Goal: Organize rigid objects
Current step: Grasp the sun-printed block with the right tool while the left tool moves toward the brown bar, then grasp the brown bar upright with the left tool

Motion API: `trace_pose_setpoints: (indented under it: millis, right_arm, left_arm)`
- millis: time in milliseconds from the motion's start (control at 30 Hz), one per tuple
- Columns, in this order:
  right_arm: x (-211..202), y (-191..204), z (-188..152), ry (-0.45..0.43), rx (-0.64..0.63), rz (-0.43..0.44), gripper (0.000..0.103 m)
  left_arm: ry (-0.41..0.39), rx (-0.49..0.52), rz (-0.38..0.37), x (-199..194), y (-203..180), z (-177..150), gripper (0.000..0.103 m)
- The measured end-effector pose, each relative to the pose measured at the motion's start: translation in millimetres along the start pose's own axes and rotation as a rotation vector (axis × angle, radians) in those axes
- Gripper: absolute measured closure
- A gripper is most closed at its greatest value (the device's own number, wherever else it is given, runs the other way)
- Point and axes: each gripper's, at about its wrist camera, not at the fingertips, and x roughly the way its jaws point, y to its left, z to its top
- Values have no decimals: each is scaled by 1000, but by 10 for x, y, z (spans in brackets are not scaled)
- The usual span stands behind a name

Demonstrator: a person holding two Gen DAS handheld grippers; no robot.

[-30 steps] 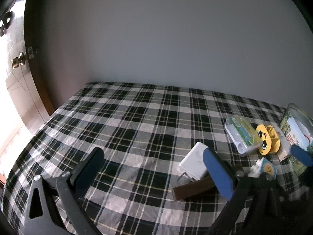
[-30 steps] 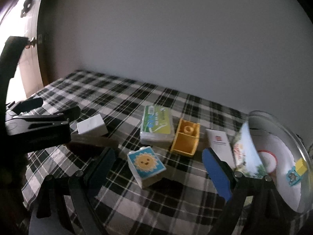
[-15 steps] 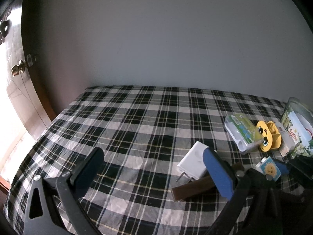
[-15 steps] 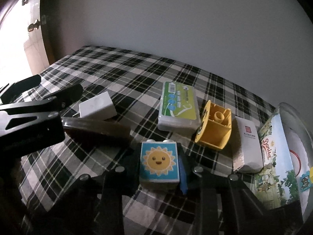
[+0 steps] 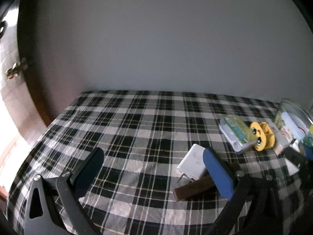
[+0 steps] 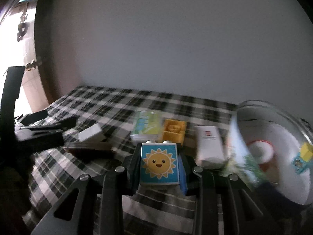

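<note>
On my far left, my left gripper (image 5: 150, 168) hangs tilted down over the checked cloth (image 5: 137, 129) with its jaws spread wide and nothing between them. Just past its right finger lie the white charger (image 5: 192, 163) and, nearer me, the brown bar (image 5: 193, 190), its long axis running across toward the left.

In the middle, my right gripper (image 6: 161, 165) is pinched tight on the sun block (image 6: 160, 163), pads against its left and right sides, sun face toward the camera and the two studs pointing away from me. The block looks clear of the cloth, though I can't be certain.

Beyond it, left to right, sit the green pack (image 6: 146, 126), the yellow block (image 6: 174, 130) and the white box (image 6: 210, 146).

To the far right stands the round tin (image 6: 273, 117), tipped so its mouth faces me, with small pieces already inside. I judge that's where the block belongs: it lies to the right of and slightly ahead of my right gripper, which is the nearer hand by far. My right hand points forward and slantwise down.
</note>
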Motion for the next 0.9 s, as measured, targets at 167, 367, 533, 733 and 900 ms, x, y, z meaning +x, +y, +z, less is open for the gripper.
trace_pose_setpoints:
  millis: [167, 367, 533, 733, 900]
  right_arm:
    - [-152, -172, -58, -22, -11, -20, 69]
    - [-182, -181, -70, -26, -24, -18, 69]
    - [-227, -75, -84, -50, -70, -17, 69]
    - [-213, -48, -87, -47, -80, -2, 69]
    - [-202, -76, -78, -43, -68, 0, 69]
  left_arm:
    - [13, 160, -127, 0, -210, -67, 1]
    - [75, 313, -139, 112, -564, -112, 1]
    - [99, 196, -147, 201, -386, -15, 1]
    - [162, 94, -149, 298, -242, -8, 9]
    - [82, 234, -296, -16, -457, -80, 14]
